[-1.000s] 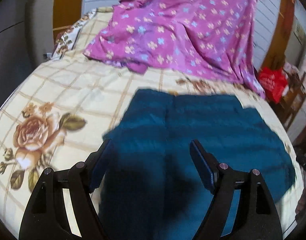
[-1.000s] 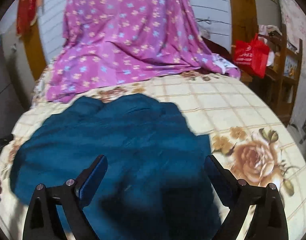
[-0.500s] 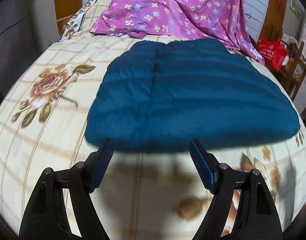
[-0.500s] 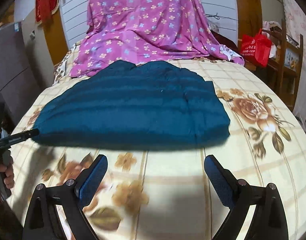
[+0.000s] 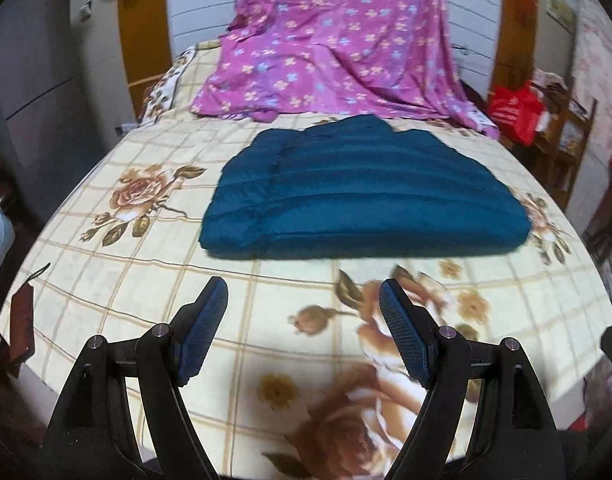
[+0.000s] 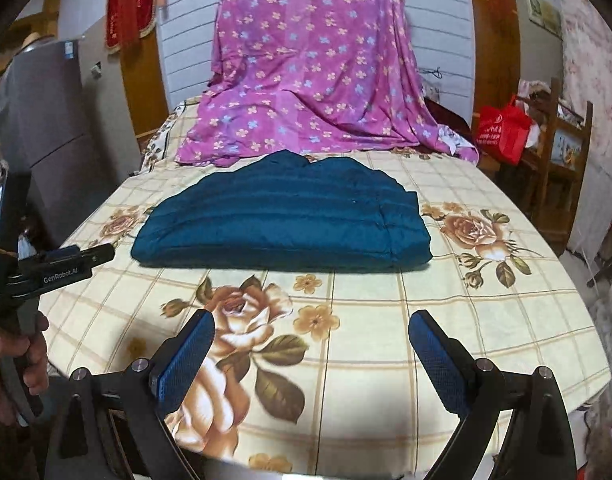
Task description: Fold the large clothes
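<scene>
A dark teal quilted garment (image 5: 362, 196) lies folded flat in a thick rectangle on the floral bedspread (image 5: 145, 280); it also shows in the right wrist view (image 6: 281, 220). My left gripper (image 5: 303, 304) is open and empty, hovering over the bed's near part, well short of the garment. My right gripper (image 6: 312, 334) is open and empty, also short of the garment's near edge. The left gripper's body (image 6: 45, 272) and the hand holding it show at the left of the right wrist view.
A purple floral sheet (image 5: 330, 40) drapes over something at the bed's far end, also seen in the right wrist view (image 6: 314, 72). A grey fridge (image 6: 45, 128) stands left. A red bag (image 6: 502, 128) and wooden shelf (image 6: 562, 160) stand right. A dark red pouch (image 5: 21, 320) lies at the bed's left edge.
Both grippers have pulled back from over the garment toward the bed's near edge. The garment now lies farther away and in full view. Both grippers stayed open.
</scene>
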### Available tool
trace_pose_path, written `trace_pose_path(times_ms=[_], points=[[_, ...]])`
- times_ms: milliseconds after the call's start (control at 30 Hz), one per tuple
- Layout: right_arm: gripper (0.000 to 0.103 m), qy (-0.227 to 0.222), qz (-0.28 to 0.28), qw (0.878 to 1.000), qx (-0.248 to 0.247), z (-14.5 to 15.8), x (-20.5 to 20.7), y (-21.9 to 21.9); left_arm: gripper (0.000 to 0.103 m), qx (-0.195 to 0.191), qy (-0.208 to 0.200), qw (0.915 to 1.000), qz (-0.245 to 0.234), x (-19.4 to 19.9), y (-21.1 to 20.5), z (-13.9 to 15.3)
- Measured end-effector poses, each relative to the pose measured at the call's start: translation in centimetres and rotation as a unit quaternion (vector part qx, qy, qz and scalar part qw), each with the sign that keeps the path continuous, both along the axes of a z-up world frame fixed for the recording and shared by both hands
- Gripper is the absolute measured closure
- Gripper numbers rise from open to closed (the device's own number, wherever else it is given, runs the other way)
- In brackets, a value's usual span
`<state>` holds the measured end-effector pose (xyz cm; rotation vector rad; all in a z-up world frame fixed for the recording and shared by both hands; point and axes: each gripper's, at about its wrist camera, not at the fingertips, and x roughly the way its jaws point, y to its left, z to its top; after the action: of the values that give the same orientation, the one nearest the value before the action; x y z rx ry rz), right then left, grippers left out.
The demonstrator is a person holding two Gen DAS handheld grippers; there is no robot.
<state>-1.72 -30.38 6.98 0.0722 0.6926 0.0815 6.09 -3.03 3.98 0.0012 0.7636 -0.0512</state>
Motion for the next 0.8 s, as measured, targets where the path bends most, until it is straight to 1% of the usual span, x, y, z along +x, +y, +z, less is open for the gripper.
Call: trace_pose_path(times_ms=[167, 267, 400, 533, 600, 733, 767, 800], points=[[0.006, -0.009, 0.004, 1.000, -0.014, 0.8, -2.7, 1.0, 0.024, -0.012, -0.007, 0.9998, -0.017, -2.7, -1.0, 1.2], [0.006, -0.015, 0.002, 1.000, -0.017, 1.2, -3.7, 1.0, 0.024, -0.008, -0.010, 0.9997, -0.021, -3.9, -1.4, 1.6], [0.006, -0.016, -0.003, 1.000, -0.014, 1.4, -4.6, 0.8, 0.024, 0.012, -0.010, 0.9994, -0.031, -4.8, -2.0, 1.7], [0.006, -0.018, -0.007, 1.000, -0.012, 1.6, -5.2, 0.7, 0.024, 0.012, -0.032, 0.9983, -0.047, -6.2, -2.2, 2.1], [0.006, -0.019, -0.007, 1.000, -0.011, 1.7, -5.3, 0.7, 0.024, 0.017, -0.050, 0.9976, -0.046, -7.0, -2.3, 2.6], [0.006, -0.025, -0.007, 1.000, -0.014, 2.2, -5.6, 0.8, 0.024, 0.067, -0.063, 0.9956, -0.020, -7.6, -2.9, 3.6], [0.006, -0.026, -0.007, 1.000, -0.014, 2.2, -5.6, 0.8, 0.024, 0.067, -0.065, 0.9954, -0.024, -7.8, -3.0, 3.8], [0.006, -0.026, -0.007, 1.000, -0.013, 2.3, -5.6, 0.8, 0.024, 0.052, -0.062, 0.9960, -0.036, -8.0, -3.0, 3.9]])
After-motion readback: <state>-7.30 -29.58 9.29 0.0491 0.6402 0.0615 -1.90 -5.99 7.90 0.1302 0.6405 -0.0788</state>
